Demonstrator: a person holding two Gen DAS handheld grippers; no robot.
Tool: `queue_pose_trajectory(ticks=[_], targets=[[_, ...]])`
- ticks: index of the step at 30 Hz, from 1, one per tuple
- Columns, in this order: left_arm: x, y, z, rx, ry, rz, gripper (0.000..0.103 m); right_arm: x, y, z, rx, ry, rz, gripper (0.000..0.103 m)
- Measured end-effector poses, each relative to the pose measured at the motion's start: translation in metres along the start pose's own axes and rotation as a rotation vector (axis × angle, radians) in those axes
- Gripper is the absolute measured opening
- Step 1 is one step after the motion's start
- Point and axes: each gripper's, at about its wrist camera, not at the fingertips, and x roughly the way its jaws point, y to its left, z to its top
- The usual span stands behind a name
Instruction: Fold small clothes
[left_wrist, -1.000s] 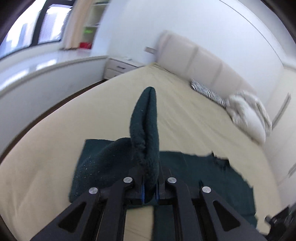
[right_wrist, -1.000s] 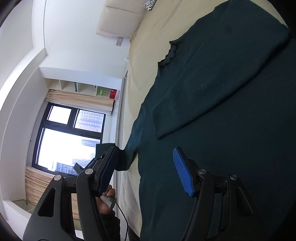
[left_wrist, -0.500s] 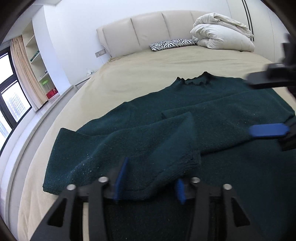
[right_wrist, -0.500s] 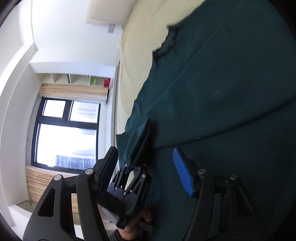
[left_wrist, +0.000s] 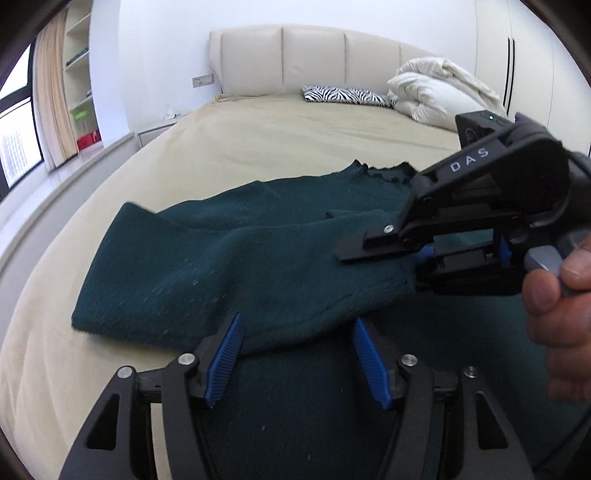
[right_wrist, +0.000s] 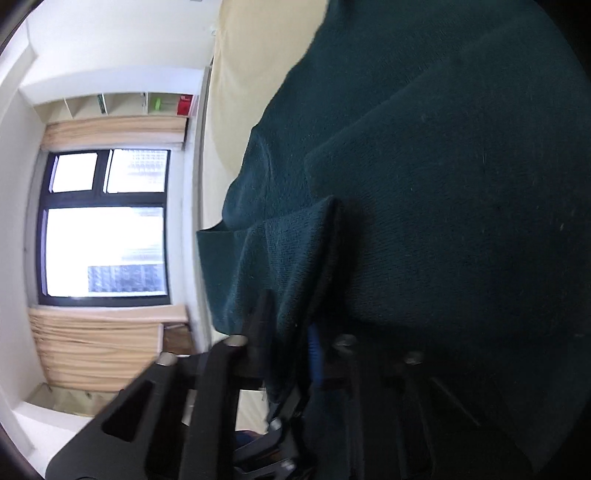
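Observation:
A dark green knit sweater (left_wrist: 229, 266) lies on the beige bed (left_wrist: 280, 140), one sleeve folded across its body. My left gripper (left_wrist: 295, 363) is open and empty, its blue pads either side of the sleeve's near edge. My right gripper (left_wrist: 413, 254) comes in from the right and is shut on the sleeve's cuff end. In the right wrist view the sweater (right_wrist: 443, 184) fills the frame and a fold of sleeve (right_wrist: 291, 266) sits pinched in the right gripper (right_wrist: 288, 343).
A padded headboard (left_wrist: 295, 62), a zebra-print pillow (left_wrist: 343, 94) and a white duvet (left_wrist: 439, 92) are at the far end of the bed. A window (right_wrist: 107, 225), curtains and shelves are on the left side of the room.
My left gripper let go of the sleeve it held upright and now stands open. My right gripper moved in and closed on the sleeve's end.

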Motion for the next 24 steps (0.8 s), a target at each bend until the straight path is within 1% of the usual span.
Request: queue_pose_trajectory(ticks=[2,5,8,10,13,16,18,19,21,24], targets=[[-0.010,0.008,-0.004,-0.024,-0.011,-0.015,0.070,-0.012,0.013,0.000,-0.058,-0.023,-0.031,0.007],[-0.018,0.019,-0.006,-0.060,-0.015,-0.023,0.071,-0.037,0.040,-0.001,-0.189,-0.058,-0.093,0.007],[-0.019,0.029,-0.007,-0.103,0.001,-0.036,0.071,-0.060,0.050,0.003,-0.261,-0.085,-0.160,0.007],[-0.021,0.035,-0.008,-0.131,0.010,-0.057,0.071,-0.074,0.042,0.010,-0.256,-0.098,-0.200,0.007],[-0.026,0.043,-0.010,-0.170,0.017,-0.092,0.071,-0.096,0.018,0.020,-0.241,-0.117,-0.279,0.007],[-0.029,0.058,-0.005,-0.214,0.004,-0.100,0.070,-0.115,-0.009,0.025,-0.209,-0.144,-0.348,0.007],[-0.030,0.072,0.003,-0.245,-0.009,-0.091,0.061,-0.128,-0.024,0.027,-0.186,-0.165,-0.370,0.007],[-0.030,0.080,0.009,-0.265,-0.015,-0.091,0.060,-0.139,-0.034,0.026,-0.177,-0.176,-0.377,0.007],[-0.029,0.093,0.020,-0.297,-0.022,-0.099,0.046,-0.149,-0.044,0.028,-0.165,-0.188,-0.382,0.007],[-0.025,0.107,0.042,-0.312,-0.034,-0.101,0.037,-0.167,-0.058,0.029,-0.159,-0.202,-0.408,0.007]])
